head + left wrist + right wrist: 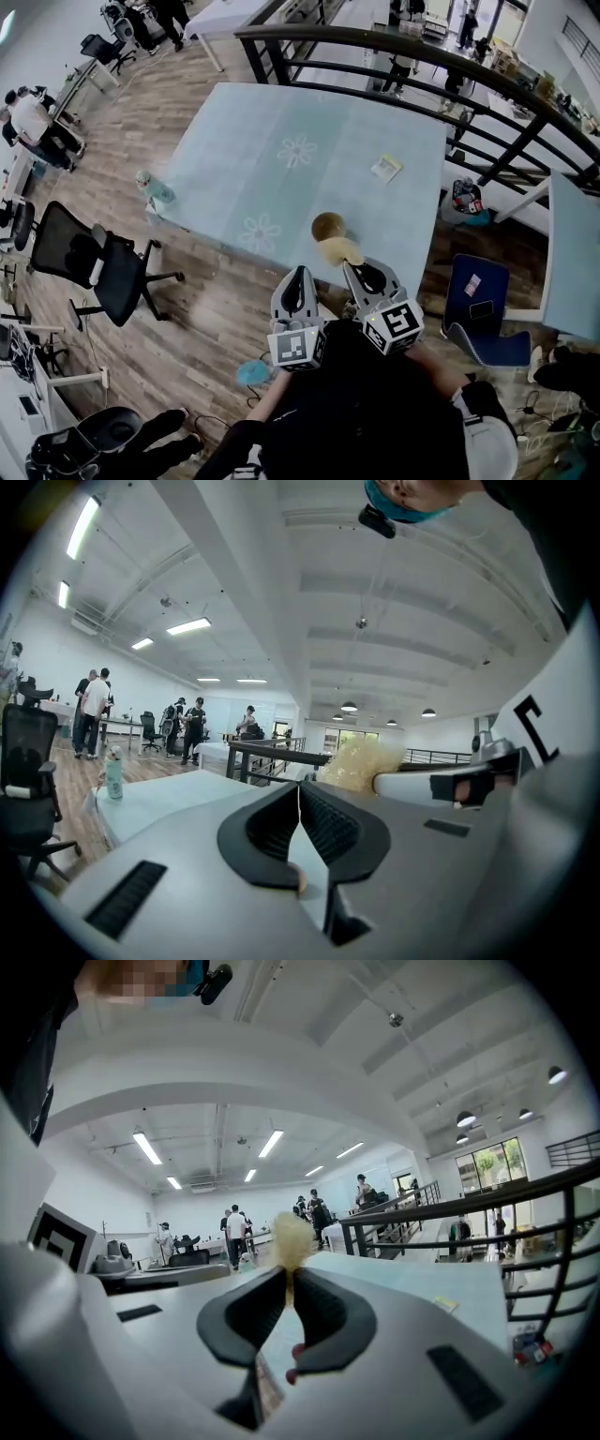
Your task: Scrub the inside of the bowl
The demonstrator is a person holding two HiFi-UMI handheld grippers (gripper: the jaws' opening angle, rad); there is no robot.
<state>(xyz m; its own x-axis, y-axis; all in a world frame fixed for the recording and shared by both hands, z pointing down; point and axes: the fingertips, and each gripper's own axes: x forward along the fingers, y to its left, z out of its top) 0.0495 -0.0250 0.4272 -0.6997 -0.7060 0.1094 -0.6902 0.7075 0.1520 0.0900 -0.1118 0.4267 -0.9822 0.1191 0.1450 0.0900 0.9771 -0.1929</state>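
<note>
A small brown bowl (327, 225) stands near the front edge of the pale blue table (281, 141). A fluffy yellowish scrubber (340, 250) hangs just in front of the bowl, and my right gripper (351, 267) is shut on it. In the right gripper view the scrubber (291, 1236) sticks out past the closed fingertips. My left gripper (299, 273) is held beside the right one, short of the table edge, shut with nothing in it. From the left gripper view the scrubber (361, 762) shows to the right of the closed jaws (299, 786). The bowl's inside is too small to make out.
A pale green bottle (152, 188) stands at the table's left edge. A small yellow packet (386, 168) lies at the far right. Around the table are a black office chair (103, 264), a blue chair (478, 302) and a dark railing (422, 56). People stand at far desks.
</note>
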